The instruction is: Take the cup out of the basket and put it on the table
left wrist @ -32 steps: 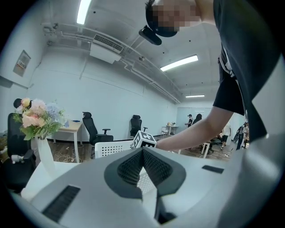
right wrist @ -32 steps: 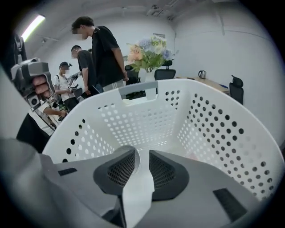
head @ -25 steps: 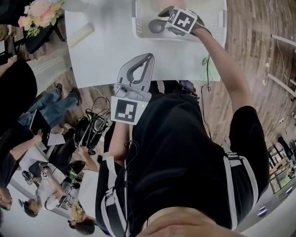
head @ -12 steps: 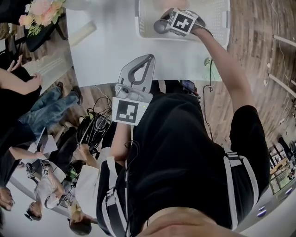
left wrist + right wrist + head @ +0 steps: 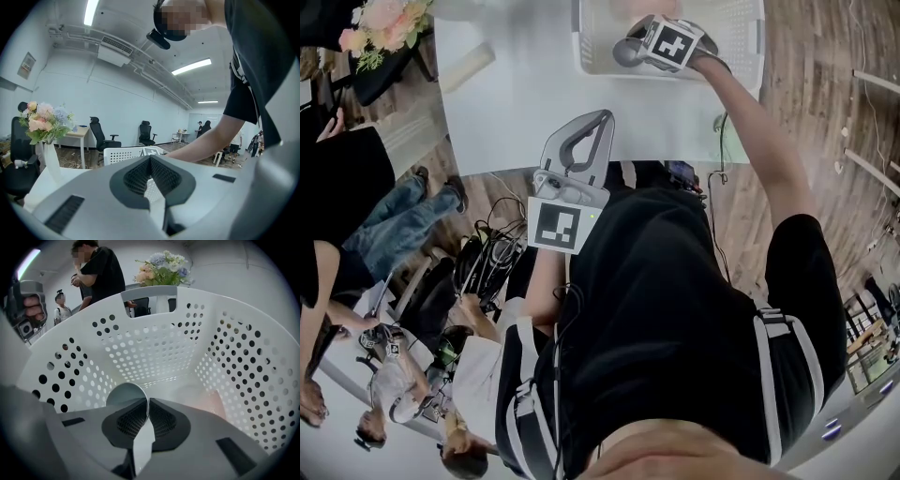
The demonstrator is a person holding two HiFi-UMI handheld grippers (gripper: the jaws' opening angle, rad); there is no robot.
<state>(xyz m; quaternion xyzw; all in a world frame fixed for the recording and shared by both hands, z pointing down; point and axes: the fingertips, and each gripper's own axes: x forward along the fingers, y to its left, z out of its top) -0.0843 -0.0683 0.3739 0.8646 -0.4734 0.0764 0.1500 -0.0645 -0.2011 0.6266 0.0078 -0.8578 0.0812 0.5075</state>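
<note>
The cup (image 5: 125, 394) is seen inside the white perforated basket (image 5: 154, 348) at the far right of the tabletop (image 5: 516, 103), its thin wall pinched between the pads of the right gripper (image 5: 147, 401). The jaws, wider a second ago, have just been closing onto it. The left gripper (image 5: 602, 114) is held unchanged over the near tabletop edge, jaws together and empty.
</note>
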